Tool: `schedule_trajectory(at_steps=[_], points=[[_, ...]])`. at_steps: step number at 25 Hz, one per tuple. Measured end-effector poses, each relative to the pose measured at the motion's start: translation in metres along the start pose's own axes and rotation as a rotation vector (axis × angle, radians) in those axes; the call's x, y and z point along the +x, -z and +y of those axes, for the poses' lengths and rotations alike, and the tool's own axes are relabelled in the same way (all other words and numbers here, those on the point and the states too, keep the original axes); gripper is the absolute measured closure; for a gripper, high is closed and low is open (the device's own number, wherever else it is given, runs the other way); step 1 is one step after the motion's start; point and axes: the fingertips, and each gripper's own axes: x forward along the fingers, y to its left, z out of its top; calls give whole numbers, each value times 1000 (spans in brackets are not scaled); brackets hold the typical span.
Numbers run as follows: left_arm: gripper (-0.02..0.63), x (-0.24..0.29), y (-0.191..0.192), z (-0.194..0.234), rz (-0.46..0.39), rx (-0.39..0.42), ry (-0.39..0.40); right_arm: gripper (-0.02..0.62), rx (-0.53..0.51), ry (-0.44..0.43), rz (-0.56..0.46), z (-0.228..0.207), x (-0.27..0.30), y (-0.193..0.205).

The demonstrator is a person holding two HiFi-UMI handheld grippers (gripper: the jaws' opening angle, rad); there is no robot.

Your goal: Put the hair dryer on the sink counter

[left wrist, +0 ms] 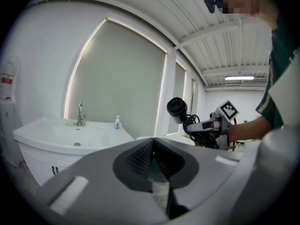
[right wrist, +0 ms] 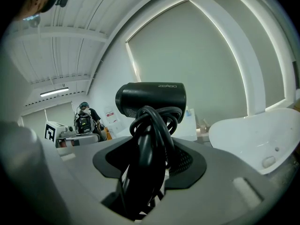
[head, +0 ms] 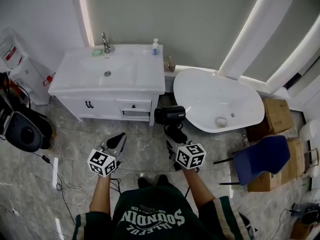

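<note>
- Right hand-held gripper [right wrist: 149, 159] clamped on the cord-wrapped handle of the black plastic hair dryer [right wrist: 151, 99], barrel above the jaws.
- Left hand-held gripper [left wrist: 153, 150] jaws together, empty.
- White sink bench [head: 134, 82] well apart from both.

ahead of you the white sink counter [head: 145, 81] carries a small bottle [head: 155, 47] at its back right. a green thing [head: 97, 52] lies just beside its faucet [head: 105, 42]

We see a bright room, lit by wall strips [head: 84, 14] at eleven o'clock. Our gripper views warp, with dark corners.
</note>
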Motion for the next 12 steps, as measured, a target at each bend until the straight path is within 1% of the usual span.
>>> schedule_trajectory(at_steps=[12], points=[[554,-88,16,60,-10,-37,-187,394,-21,-165,59,79,64,17]])
